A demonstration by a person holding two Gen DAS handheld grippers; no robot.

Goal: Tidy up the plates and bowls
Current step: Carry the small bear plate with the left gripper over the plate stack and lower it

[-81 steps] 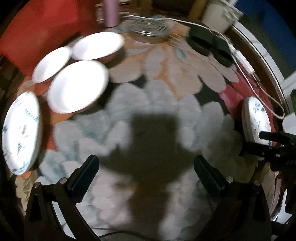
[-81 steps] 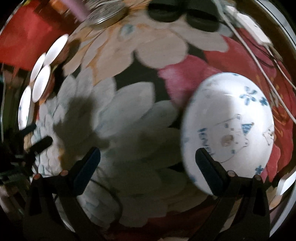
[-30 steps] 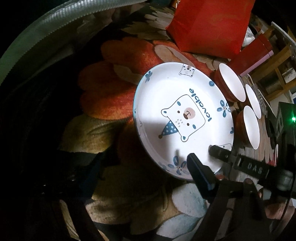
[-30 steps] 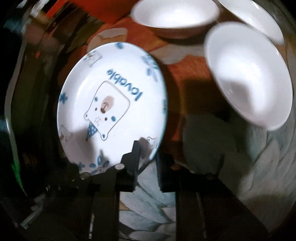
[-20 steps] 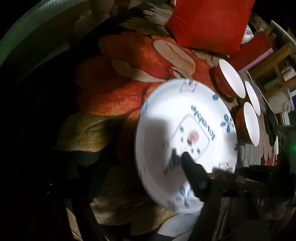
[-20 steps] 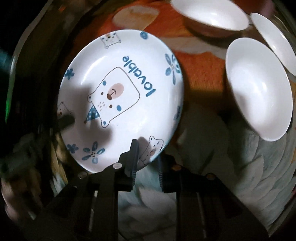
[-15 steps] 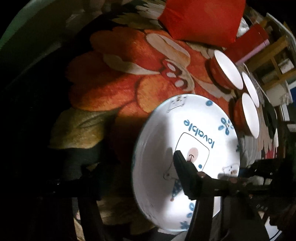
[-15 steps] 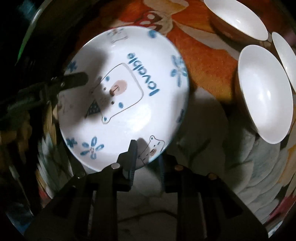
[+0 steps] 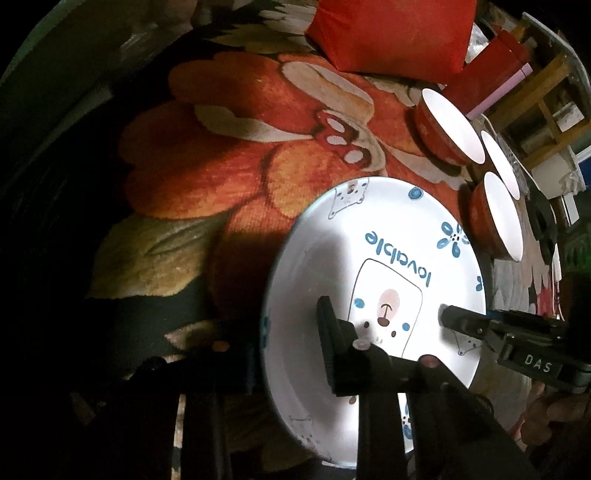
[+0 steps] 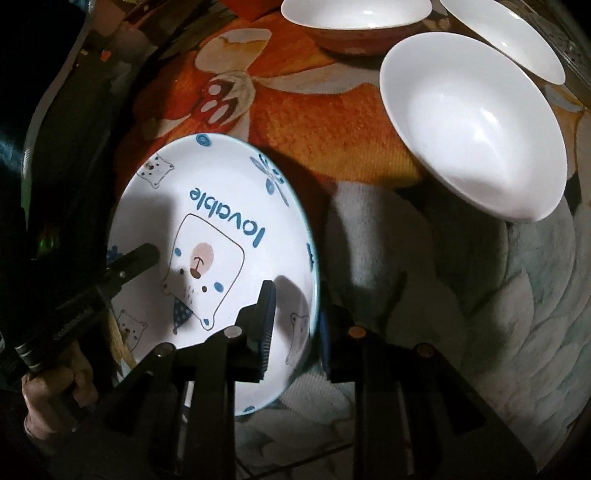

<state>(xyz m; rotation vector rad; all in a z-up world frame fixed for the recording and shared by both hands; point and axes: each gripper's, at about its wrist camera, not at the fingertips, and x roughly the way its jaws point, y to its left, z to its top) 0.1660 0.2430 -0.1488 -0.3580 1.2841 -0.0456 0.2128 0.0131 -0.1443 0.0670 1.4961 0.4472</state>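
A white plate (image 9: 388, 229) printed with a blue-eyed bear and the word "lovable" hangs tilted over the flowered cloth. My right gripper (image 10: 295, 321) is shut on its near rim, one finger on the face and one behind. It also enters the left wrist view, where the right gripper (image 9: 454, 319) reaches in from the right. My left gripper (image 9: 288, 328) is closing on the opposite rim. One of its fingers (image 9: 328, 332) rests on the plate's face; the other sits in shadow under the rim. Three white bowls with red outsides (image 9: 450, 125) (image 9: 500, 170) (image 9: 502, 218) stand beyond the plate.
A red bag (image 9: 391, 33) lies at the back, with a red box (image 9: 491, 74) and wooden furniture (image 9: 546, 92) beside it. The table's dark edge (image 9: 55, 110) curves along the left. A hand (image 10: 55, 387) holds the left gripper. The nearest bowl (image 10: 472, 125) sits right of the plate.
The left gripper's jaws came together from wide open onto the plate's rim. The plate, held by the right gripper, tipped up and drew closer to both cameras.
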